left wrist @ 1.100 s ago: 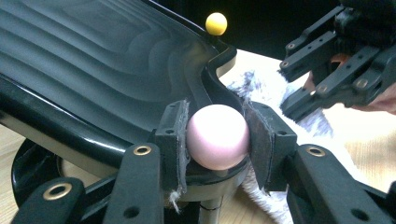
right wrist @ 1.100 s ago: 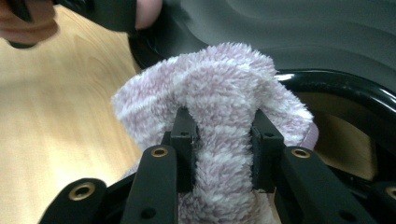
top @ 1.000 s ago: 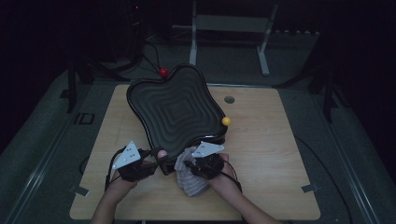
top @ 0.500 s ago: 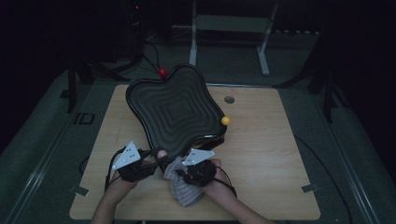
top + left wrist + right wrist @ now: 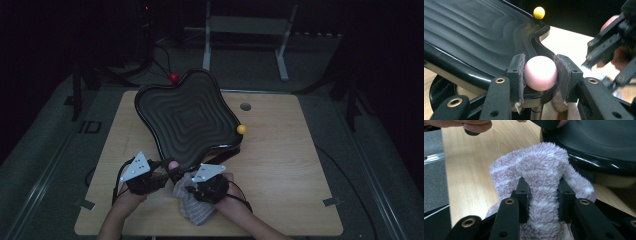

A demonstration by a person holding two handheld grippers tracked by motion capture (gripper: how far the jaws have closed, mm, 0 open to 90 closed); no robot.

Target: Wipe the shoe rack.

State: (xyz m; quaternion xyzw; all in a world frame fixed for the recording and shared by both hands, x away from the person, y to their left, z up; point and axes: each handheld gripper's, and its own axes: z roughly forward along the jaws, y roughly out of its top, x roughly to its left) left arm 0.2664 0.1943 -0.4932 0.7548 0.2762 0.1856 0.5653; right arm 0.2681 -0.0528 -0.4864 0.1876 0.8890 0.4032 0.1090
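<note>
A black wavy tray (image 5: 187,120) stands tilted on the wooden table, with a yellow ball (image 5: 241,129) on its right rim and a red ball (image 5: 173,77) at its far edge. My left gripper (image 5: 540,76) is shut on a pink ball (image 5: 540,72) at the tray's near rim (image 5: 454,70); the same pink ball (image 5: 173,165) shows between the hands in the high view. My right gripper (image 5: 543,192) is shut on a fluffy pale-pink cloth (image 5: 544,170), held just below the tray's near edge. The cloth (image 5: 194,207) hangs toward the table's front.
A small round grey hole (image 5: 245,106) sits in the wooden table (image 5: 280,165) right of the tray. Behind the table stands a light metal frame (image 5: 245,30) on the dark floor. Cables trail from both grippers.
The right gripper with the cloth has shifted slightly left, toward the tray's near rim. The left gripper and the tray have kept still.
</note>
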